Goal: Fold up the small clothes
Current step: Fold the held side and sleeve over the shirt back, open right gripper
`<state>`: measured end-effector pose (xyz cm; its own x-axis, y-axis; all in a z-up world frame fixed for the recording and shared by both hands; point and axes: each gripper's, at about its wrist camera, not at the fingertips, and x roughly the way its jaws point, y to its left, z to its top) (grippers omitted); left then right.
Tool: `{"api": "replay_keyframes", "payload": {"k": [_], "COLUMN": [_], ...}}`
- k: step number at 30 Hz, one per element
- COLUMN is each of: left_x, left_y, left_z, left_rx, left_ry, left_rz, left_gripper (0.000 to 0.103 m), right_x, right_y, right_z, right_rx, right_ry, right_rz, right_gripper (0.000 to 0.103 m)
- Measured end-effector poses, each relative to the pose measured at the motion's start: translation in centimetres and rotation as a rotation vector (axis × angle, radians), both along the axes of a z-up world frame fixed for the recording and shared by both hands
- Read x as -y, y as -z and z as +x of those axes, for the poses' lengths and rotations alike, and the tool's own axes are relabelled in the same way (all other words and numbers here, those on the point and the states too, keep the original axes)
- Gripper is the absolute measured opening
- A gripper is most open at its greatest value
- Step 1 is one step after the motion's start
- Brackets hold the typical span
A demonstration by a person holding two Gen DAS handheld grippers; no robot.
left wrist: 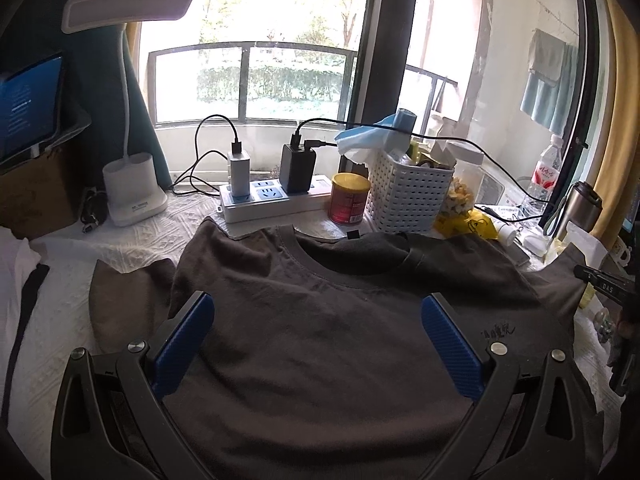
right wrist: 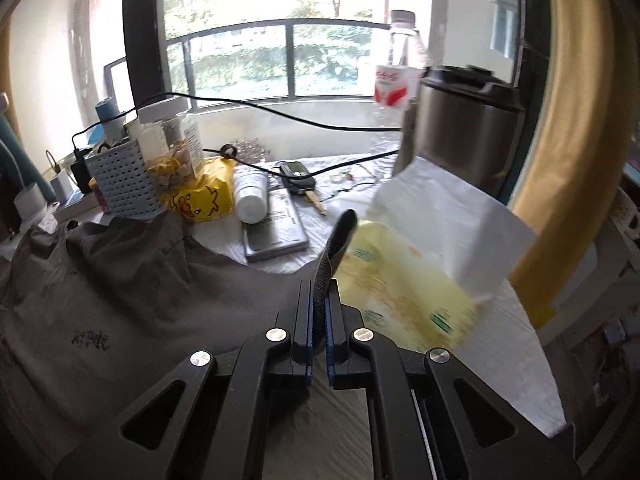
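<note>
Sleeve-fold step, prob: right gripper (right wrist: pixel 319 316) clamps the grey tee (left wrist: pixel 320 320) edge at 12 o'clock (left gripper (left wrist: pixel 318 334) wide, empty), next carry it leftward across.

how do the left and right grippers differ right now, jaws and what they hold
The left gripper has its jaws spread wide, hovering over the grey t-shirt and holding nothing. The right gripper has its jaws shut, pinching an edge of the shirt that sticks up between them. Both have blue pads and black frames.

Brown T-shirt (left wrist: pixel 320 340) (dark collar), blue-padded tongs (left wrist: pixel 318 344).
</note>
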<state>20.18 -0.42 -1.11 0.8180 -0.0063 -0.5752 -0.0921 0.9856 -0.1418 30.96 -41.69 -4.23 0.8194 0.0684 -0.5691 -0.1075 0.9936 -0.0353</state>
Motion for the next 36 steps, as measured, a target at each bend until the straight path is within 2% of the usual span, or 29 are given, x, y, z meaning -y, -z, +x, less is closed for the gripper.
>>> {"api": "replay_keyframes", "payload": {"k": [8,19,26,36], "left_x": [-0.5,-3.0,-5.3,-8.1], "left_y": [-0.6,-0.8,-0.4,0.2], "left_z": [-1.7,-4.2,-5.3,-6.8], "left_rx": [0.029,0.066,0.07,0.074], "left_ry": [0.016,-0.008,-0.021,-0.039], "left_rz": [-0.012,-0.046,-0.073,-0.099], "left_gripper": [0.102,0.102,0.102,0.102], "right_x": [-0.9,-8.0,-13.6,-19.1], "right_y": [-1.2,-3.2,-2.1,0.2], "right_z": [-1.9,-2.6,-2.9,-3.2], "right_rx": [0.046,0.073,0.031,-0.038], "right_ry": [-0.005,-0.143,-0.218,-0.284], "right_rz": [0.029,-0.002,-0.042,-0.055], "right_gripper": [0.006,0.006,0.006,0.006]}}
